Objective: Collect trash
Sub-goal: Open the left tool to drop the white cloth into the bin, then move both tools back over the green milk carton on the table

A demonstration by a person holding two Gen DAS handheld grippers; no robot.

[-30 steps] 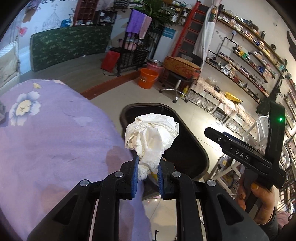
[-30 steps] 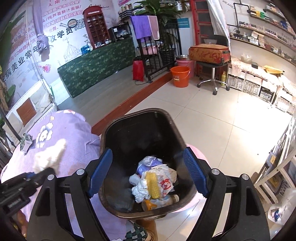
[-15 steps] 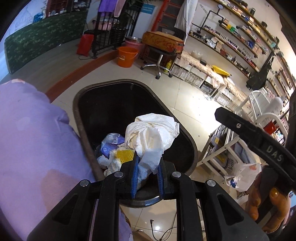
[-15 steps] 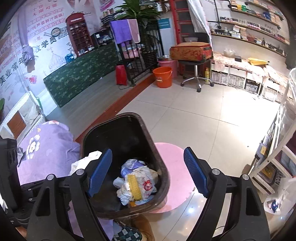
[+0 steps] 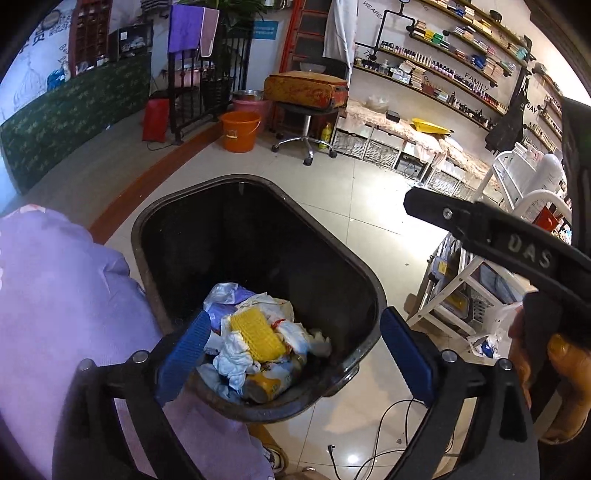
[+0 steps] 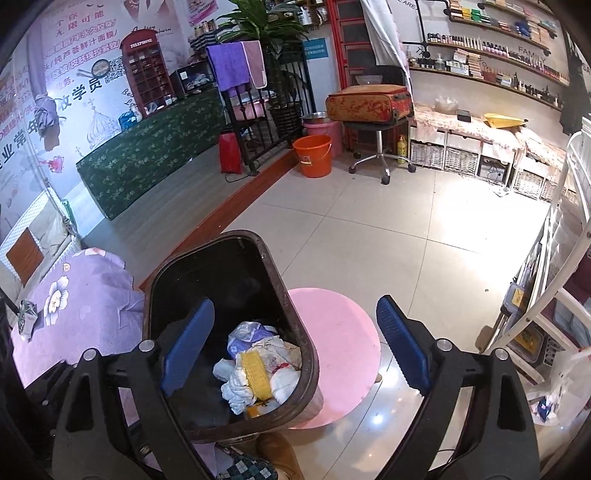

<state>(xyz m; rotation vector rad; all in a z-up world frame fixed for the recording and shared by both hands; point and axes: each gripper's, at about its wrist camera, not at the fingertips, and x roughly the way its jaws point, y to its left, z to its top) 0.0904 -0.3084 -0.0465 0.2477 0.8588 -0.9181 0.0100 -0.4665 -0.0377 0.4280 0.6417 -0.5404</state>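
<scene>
Glossy pale tiled floor (image 6: 388, 229) ahead of the hand-held gripper, glare patches. Far ahead: orange bucket (image 6: 312, 155), swivel stool (image 6: 376, 147) carrying a red-gold suitcase (image 6: 369, 103), black rack with purple towel (image 6: 227, 68), potted plant (image 6: 266, 26). Ahead-left: green-draped counter (image 6: 147, 147), poster wall (image 6: 66, 74). Right: wall shelves (image 6: 498, 40) of bottles, wicker baskets (image 6: 458, 160), white rack (image 6: 554, 258).

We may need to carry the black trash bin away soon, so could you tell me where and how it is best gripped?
Grip the black trash bin by its rim on the bare right-hand wall, coming from above, one finger inside and one outside. The rolled lip is thin and open there, while the trash is piled at the near end.
</scene>
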